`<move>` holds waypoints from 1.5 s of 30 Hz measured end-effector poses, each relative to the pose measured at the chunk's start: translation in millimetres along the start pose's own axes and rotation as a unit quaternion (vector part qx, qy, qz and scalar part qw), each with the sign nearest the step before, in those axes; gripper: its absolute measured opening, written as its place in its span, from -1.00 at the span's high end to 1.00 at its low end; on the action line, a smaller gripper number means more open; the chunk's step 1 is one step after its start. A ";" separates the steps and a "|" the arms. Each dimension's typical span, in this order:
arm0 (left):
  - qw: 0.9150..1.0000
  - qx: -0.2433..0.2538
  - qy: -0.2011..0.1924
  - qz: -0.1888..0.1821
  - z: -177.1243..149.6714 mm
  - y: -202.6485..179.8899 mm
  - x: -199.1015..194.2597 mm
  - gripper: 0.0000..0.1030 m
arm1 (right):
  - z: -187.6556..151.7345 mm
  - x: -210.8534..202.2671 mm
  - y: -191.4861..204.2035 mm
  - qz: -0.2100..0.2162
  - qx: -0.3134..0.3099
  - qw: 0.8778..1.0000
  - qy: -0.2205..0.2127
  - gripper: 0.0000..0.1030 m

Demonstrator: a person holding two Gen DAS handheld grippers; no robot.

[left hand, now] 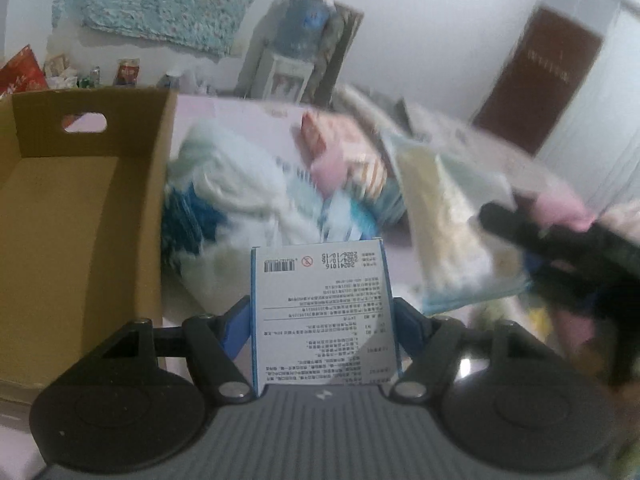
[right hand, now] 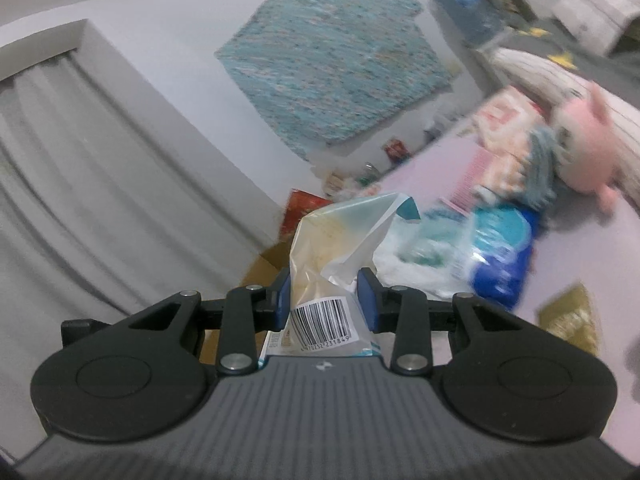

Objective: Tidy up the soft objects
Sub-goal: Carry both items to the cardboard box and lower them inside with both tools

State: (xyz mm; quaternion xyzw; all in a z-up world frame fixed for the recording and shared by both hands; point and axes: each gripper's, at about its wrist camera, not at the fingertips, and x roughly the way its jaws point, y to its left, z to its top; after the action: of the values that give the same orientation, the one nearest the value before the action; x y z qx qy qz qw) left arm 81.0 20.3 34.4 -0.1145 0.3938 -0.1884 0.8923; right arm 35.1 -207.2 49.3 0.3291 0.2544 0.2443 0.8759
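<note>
My left gripper (left hand: 322, 320) is shut on a white carton with blue edges and printed text (left hand: 320, 280), which stands upright between the blue pads. To its left sits an open cardboard box (left hand: 80, 220). My right gripper (right hand: 325, 300) is shut on a clear plastic bag with a barcode and pale yellow contents (right hand: 332, 240). The left wrist view shows that bag (left hand: 452, 232) hanging from the right gripper (left hand: 560, 256) at the right. Soft packs lie in a heap (left hand: 260, 192) on the pink surface (right hand: 440, 176) behind both.
A pink plush toy (right hand: 588, 148), a grey knitted item (right hand: 540, 168) and a blue-and-white pack (right hand: 500, 256) lie on the pink surface. A water dispenser (left hand: 296, 48) and a brown door (left hand: 536, 76) stand at the back. A grey curtain (right hand: 80, 200) hangs left.
</note>
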 end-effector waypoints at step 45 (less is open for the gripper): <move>0.952 -0.062 -0.003 0.299 181.5 279.0 34.6 -0.41 | 9.2 453.6 112.2 -0.078 -0.074 0.957 0.269 0.34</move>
State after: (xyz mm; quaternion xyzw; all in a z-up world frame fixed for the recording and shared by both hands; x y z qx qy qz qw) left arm 306.5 267.7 33.6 -0.0471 0.4181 0.1123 0.9002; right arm 352.2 133.3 4.8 0.1649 0.4872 0.2724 0.8131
